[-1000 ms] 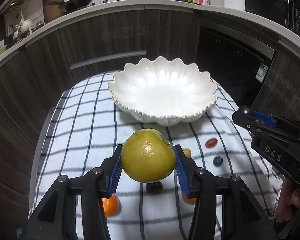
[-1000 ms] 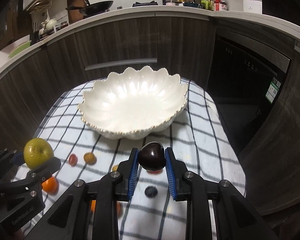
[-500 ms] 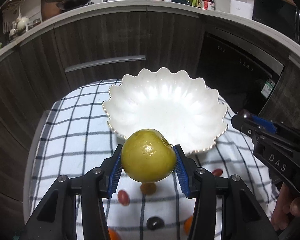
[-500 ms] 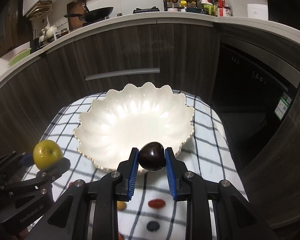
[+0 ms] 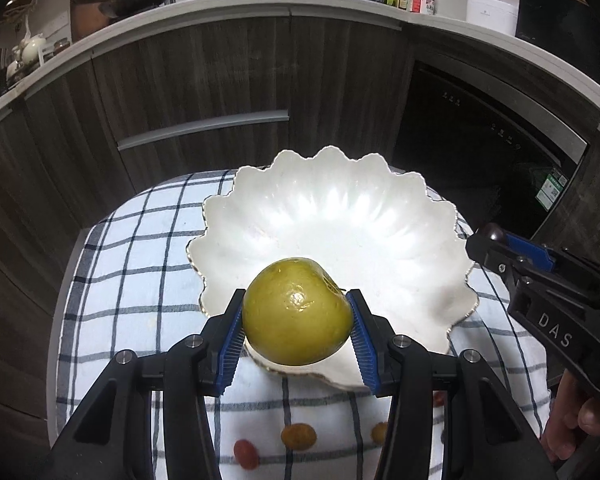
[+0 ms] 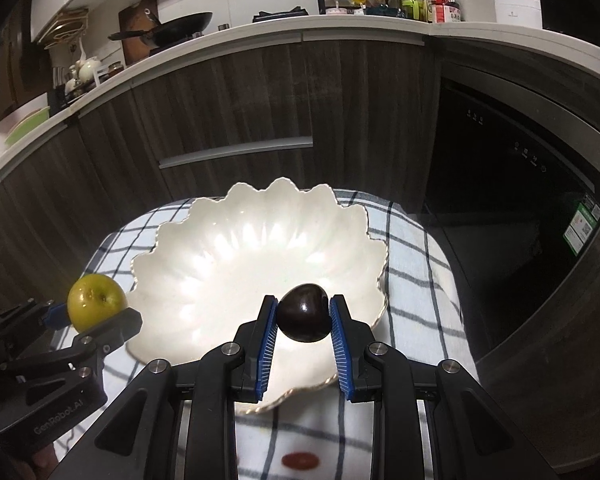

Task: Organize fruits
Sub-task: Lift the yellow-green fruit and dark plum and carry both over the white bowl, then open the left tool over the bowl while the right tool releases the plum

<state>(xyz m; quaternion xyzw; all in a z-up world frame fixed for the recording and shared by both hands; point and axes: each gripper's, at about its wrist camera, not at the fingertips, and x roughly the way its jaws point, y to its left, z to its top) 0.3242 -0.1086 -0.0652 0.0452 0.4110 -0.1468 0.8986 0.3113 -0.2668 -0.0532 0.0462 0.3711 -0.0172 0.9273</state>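
**Both grippers loaded, over the bowl's near edge**

Checked cloth (image 5: 148, 240): near part blocked by gripper frames. White scalloped bowl (image 5: 340, 232) sitting on it, empty; near rim partly covered in both views. Left gripper (image 5: 296, 320) clamped on green apple (image 5: 296, 316), held above the bowl's near rim. Right gripper (image 6: 303, 320) clenched on dark plum (image 6: 303, 318), likewise above the near rim. Small fruits on cloth below: red one (image 5: 246, 454), yellowish one (image 5: 298, 436), another (image 5: 380, 432) half hidden behind the left finger, too blurred to identify.
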